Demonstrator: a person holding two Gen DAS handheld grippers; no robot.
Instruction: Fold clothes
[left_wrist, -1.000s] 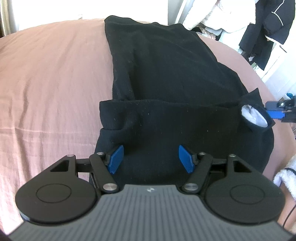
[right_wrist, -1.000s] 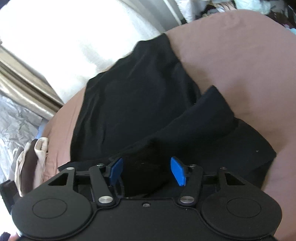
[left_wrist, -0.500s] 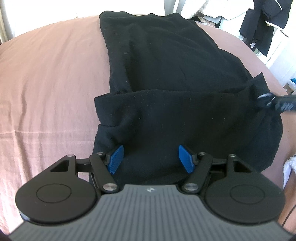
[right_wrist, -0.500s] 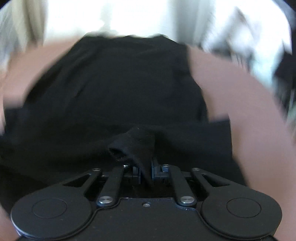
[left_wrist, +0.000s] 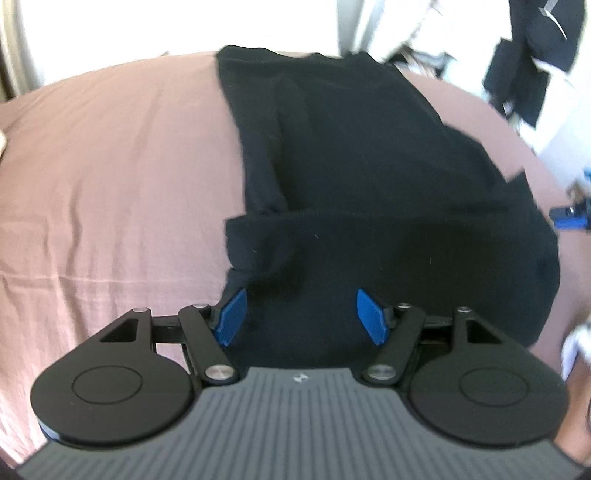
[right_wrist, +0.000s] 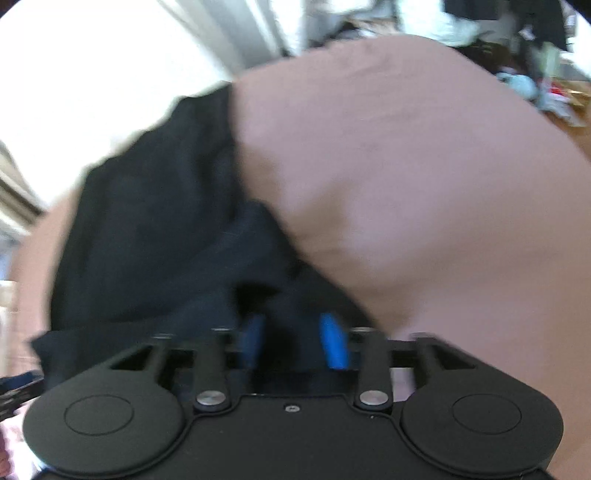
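A black garment (left_wrist: 354, 155) lies lengthwise on the pink bed, its near end folded back into a thick band (left_wrist: 388, 251). My left gripper (left_wrist: 301, 316) hovers open over that band's near edge, blue pads apart and nothing pinched. The right wrist view is motion-blurred. There my right gripper (right_wrist: 293, 341) has its blue pads partly apart, with a bunch of the black garment (right_wrist: 155, 236) lying between and ahead of them. A blue part of the right gripper (left_wrist: 569, 218) shows at the garment's right edge.
The pink bedsheet (left_wrist: 110, 192) stretches wide to the left of the garment and also to its right (right_wrist: 424, 184). Hanging dark and white clothes (left_wrist: 535, 55) stand beyond the bed's far right. A bright white wall or curtain lies behind.
My right gripper, shut on a bunch of black cloth half a second ago, now has its pads apart and has swung to the right. The left gripper stays open and has shifted slightly.
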